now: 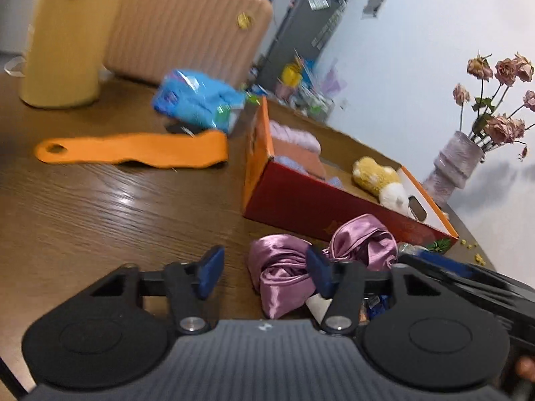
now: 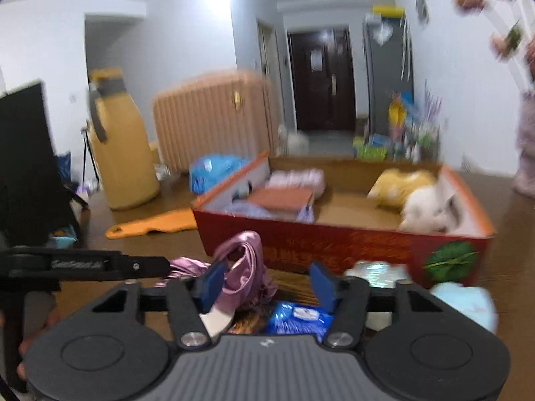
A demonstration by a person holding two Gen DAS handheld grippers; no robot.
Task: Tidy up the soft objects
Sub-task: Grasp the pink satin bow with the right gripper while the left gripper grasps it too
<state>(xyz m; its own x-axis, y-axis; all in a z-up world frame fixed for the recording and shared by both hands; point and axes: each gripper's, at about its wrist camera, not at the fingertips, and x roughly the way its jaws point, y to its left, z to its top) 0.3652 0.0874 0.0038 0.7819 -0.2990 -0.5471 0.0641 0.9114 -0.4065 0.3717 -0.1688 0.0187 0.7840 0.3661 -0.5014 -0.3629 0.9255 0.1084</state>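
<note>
Left gripper (image 1: 264, 272), right gripper (image 2: 264, 282) — black bodies, blue pads, silver screws.

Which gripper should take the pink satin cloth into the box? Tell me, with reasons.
Probably left. The left gripper has the pink satin cloth bunched at its open fingertips. The right gripper points more at a blue packet.

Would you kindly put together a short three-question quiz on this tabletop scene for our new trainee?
1. True or false: the plush toy lies inside the red cardboard box.
2. Which item lies flat on the wooden table beyond the left gripper? A) orange cloth strip B) green towel C) black sock
3. Fill in: the pink satin fabric lies on the table just ____ the box, on the near side.

Key: 1 true; 2 A; 3 outside.
</note>
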